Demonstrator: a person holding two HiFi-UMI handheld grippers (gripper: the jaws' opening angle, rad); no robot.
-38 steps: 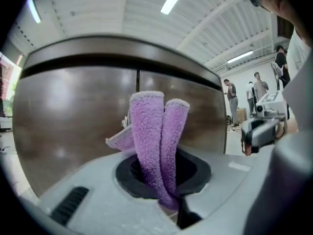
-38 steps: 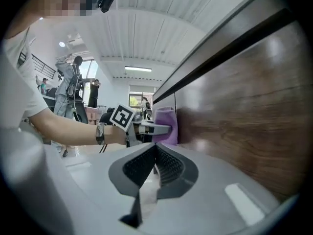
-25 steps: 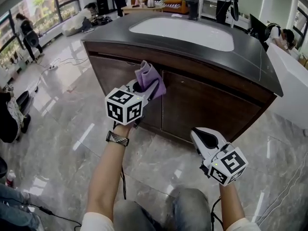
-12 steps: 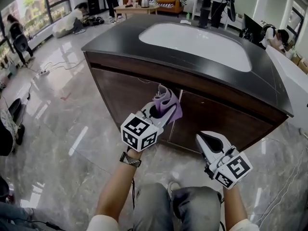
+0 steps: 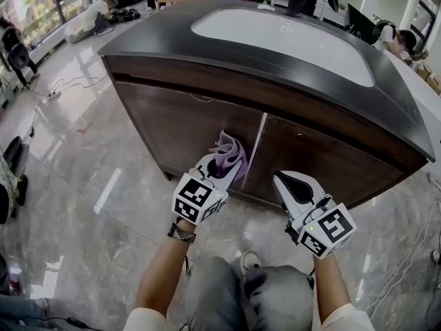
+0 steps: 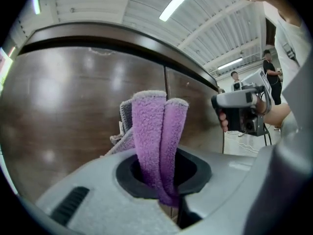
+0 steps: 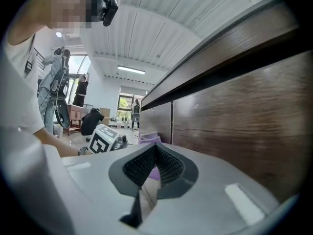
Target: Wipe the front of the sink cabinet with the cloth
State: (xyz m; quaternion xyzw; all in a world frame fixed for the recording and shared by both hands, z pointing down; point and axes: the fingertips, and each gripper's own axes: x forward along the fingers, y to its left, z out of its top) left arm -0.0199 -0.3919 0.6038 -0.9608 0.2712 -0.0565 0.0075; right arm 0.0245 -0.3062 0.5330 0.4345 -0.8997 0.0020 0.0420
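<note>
The sink cabinet (image 5: 186,126) has two dark brown doors under a black top with a white basin (image 5: 289,40). My left gripper (image 5: 219,164) is shut on a folded purple cloth (image 5: 230,153), held low in front of the seam between the doors. In the left gripper view the cloth (image 6: 159,131) stands up out of the jaws against the door (image 6: 68,111); I cannot tell whether it touches the wood. My right gripper (image 5: 293,185) hangs shut and empty before the right door (image 5: 324,161), a hand's width right of the cloth. In the right gripper view the right gripper (image 7: 154,166) points along that door (image 7: 244,126).
Glossy marble floor (image 5: 76,185) runs all round the cabinet. A white counter (image 5: 427,109) stands at the right. Cables (image 5: 48,92) lie on the floor at the left, and people stand or crouch far behind. My knees (image 5: 269,295) are right below the grippers.
The left gripper has carried the cloth down and to the right across the cabinet front, from near the left door's top to low at the door seam. The right gripper has stayed shut beside it.
</note>
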